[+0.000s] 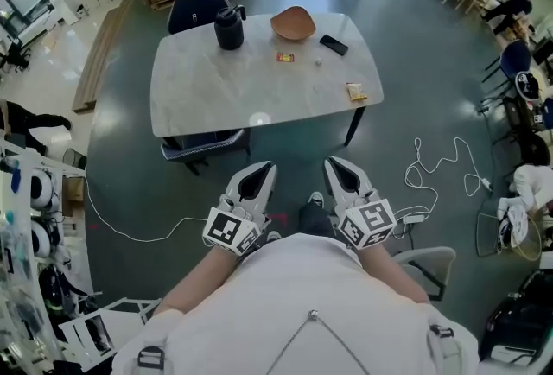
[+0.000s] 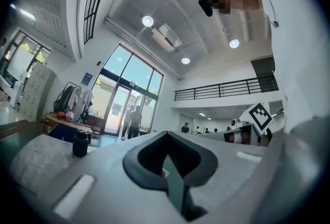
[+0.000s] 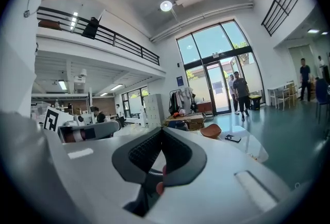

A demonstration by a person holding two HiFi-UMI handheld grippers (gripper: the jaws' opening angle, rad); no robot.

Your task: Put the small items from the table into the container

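A pale marble table (image 1: 216, 88) stands ahead of me. On it lie a small red packet (image 1: 285, 57), a tiny white item (image 1: 318, 62) and a yellow packet (image 1: 356, 92). An orange-brown bowl (image 1: 293, 22) sits at the far edge, also seen in the right gripper view as the bowl (image 3: 210, 130). My left gripper (image 1: 263, 166) and right gripper (image 1: 335, 162) hang side by side over the floor, short of the table's near edge. Both are shut with nothing held. The left gripper (image 2: 166, 135) and right gripper (image 3: 161, 131) show their tips together.
A black bottle (image 1: 229, 28) and a dark phone (image 1: 333, 44) also rest on the table. A dark chair (image 1: 197, 9) stands behind it, a stool (image 1: 203, 143) under its left side. White cables (image 1: 441, 166) trail on the floor. People stand far off.
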